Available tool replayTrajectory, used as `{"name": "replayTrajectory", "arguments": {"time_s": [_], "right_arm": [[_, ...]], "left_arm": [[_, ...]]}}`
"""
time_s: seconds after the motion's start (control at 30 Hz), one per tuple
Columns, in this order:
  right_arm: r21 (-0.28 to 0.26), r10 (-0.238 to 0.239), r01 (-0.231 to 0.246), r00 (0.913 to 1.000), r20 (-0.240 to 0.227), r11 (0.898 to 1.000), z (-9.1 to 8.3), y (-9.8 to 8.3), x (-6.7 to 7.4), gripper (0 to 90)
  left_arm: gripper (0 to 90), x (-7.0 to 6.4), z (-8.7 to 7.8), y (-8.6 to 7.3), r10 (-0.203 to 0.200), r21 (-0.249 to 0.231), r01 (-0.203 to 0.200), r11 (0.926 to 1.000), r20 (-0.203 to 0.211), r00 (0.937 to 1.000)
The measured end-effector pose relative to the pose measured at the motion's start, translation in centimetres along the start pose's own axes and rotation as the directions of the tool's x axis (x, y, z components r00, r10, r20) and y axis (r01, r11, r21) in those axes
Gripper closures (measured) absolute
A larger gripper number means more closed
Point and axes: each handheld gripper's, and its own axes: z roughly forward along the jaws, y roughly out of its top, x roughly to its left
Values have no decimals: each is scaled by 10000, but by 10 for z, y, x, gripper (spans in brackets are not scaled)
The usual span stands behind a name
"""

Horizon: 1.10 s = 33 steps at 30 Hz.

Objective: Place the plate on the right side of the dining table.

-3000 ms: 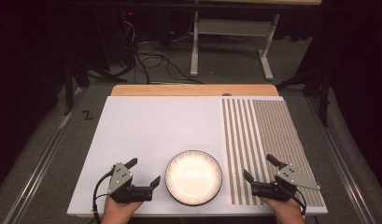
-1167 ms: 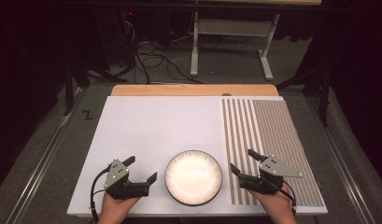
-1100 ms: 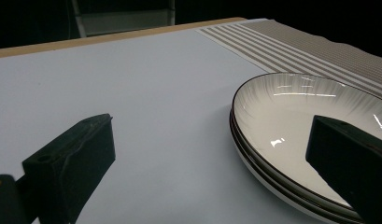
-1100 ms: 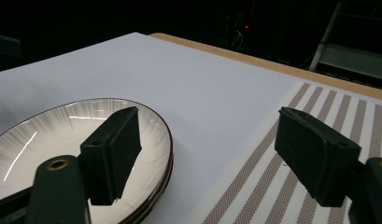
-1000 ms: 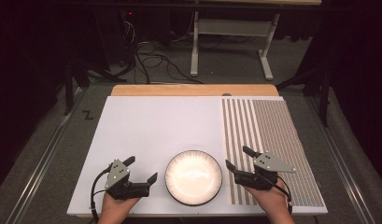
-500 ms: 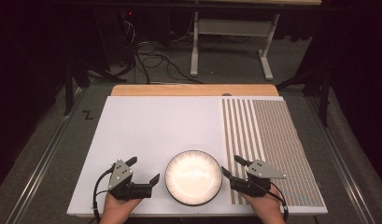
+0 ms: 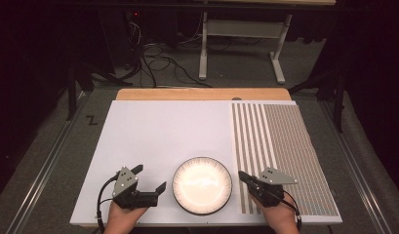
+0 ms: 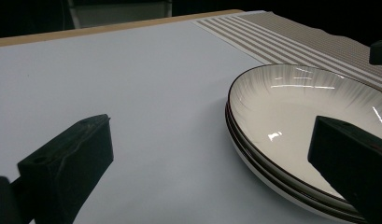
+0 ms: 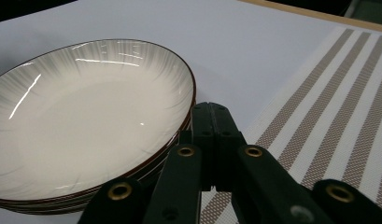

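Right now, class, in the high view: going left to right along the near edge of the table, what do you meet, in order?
Left tongs → stack of plates → right tongs → striped placemat.

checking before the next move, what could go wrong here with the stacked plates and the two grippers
The plates are stacked, so a lift at the rim may take only the top one, or tilt it off the others.

The right gripper is shut with nothing between its jaws, tips beside the rim; pushing in could shove the stack sideways.

The left gripper is open, one jaw over the near rim; closing carelessly may knock it.
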Motion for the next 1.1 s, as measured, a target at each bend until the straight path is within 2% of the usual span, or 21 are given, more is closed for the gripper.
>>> {"name": "replayTrajectory", "arguments": {"time_s": [0.27,0.5,0.77,1.1], "right_arm": [[453,-229,246,9990,-381,9987,10,-2,10,900],[668,-304,332,9987,-416,9972,15,-3,14,900],[594,-242,272,9984,-520,9979,14,-3,15,900],[604,-267,297,9984,-497,9977,13,-3,16,900]], "left_arm": [[18,0,-1,1,-9,41,9,10000,11,10000],[20,0,0,1,-24,52,24,10000,67,10000],[29,-1,0,1,20,129,-22,9999,142,9999],[42,-1,2,0,-145,178,140,9997,301,9994]]}}
